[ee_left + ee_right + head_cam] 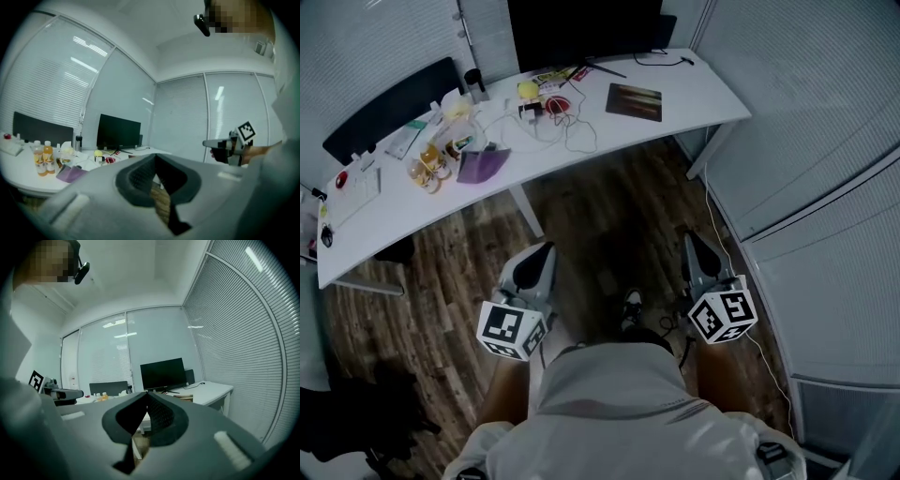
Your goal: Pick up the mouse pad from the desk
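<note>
The mouse pad (634,101), a dark rectangle with a brownish print, lies flat on the right part of the white curved desk (703,98), in front of the monitor. It also shows as a thin slab on the desk edge (183,397) in the right gripper view. Both grippers are held low over the wooden floor, well short of the desk, pointing toward it. My left gripper (546,247) (154,157) is shut and holds nothing. My right gripper (690,236) (146,394) is also shut and holds nothing. Each gripper view shows the other gripper off to the side.
A black monitor (581,28) stands at the desk's back edge. Loose cables (572,131), a purple cloth (483,164), bottles (42,157), and a keyboard (356,192) crowd the desk's left and middle. A desk leg (525,211) stands ahead. Blinds line the right wall (825,141).
</note>
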The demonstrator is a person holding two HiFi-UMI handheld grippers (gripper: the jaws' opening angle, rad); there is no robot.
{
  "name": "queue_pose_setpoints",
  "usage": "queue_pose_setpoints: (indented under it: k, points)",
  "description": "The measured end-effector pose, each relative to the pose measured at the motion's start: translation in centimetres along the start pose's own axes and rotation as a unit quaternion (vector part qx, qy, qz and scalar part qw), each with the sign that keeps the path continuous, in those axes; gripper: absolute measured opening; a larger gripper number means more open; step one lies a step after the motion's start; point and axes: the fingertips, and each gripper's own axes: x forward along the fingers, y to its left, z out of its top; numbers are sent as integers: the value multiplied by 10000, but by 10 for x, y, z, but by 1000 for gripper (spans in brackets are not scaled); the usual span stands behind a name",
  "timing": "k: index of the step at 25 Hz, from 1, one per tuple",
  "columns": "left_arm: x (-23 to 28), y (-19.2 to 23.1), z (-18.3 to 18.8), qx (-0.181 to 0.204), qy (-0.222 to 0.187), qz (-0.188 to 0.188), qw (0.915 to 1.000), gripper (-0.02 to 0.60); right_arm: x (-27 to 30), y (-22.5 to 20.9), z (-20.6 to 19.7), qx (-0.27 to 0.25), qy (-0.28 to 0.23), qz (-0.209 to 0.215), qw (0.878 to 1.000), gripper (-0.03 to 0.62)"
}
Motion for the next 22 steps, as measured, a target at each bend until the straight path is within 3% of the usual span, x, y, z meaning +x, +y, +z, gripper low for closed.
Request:
queue_pose_setpoints:
  k: [9,17,22]
  points:
    - [115,4,34,270,-22,290,9992,0,78,-99,35,94,-115,288,9995,6]
    - [238,-10,60,396,-45,480,9981,0,124,-226,59,297,-53,252,9992,6]
    - [293,-15,58,395,41,547,9977,1,154,-283,57,458,63,215,9987,6]
